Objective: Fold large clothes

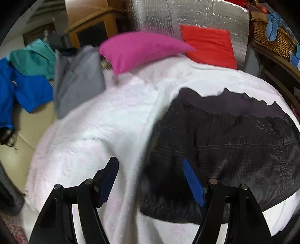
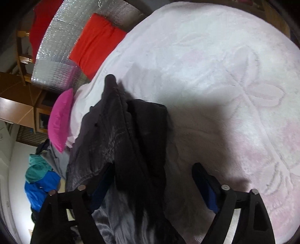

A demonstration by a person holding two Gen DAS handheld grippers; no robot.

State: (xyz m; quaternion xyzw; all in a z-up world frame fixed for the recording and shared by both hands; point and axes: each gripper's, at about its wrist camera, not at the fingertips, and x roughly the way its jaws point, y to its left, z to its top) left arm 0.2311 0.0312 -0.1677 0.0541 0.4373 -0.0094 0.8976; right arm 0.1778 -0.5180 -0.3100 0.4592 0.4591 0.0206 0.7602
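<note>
A large black quilted garment [image 1: 225, 146] lies folded on a white-pink blanket [image 1: 112, 122] on the bed. My left gripper [image 1: 150, 180] is open just above the blanket, its right finger over the garment's left edge; nothing is between its blue pads. In the right wrist view the same garment [image 2: 127, 135] lies bunched on the blanket [image 2: 215, 75] and reaches down between the fingers. My right gripper [image 2: 155, 180] is wide open, its left finger against the cloth, not clamped on it.
A pink pillow [image 1: 138, 48] and a red cushion [image 1: 208, 45] lie at the bed's head by a silver foil panel [image 1: 187, 15]. Grey [image 1: 78, 78], teal and blue clothes [image 1: 24, 88] pile at the left. A wicker basket [image 1: 271, 35] stands at the right.
</note>
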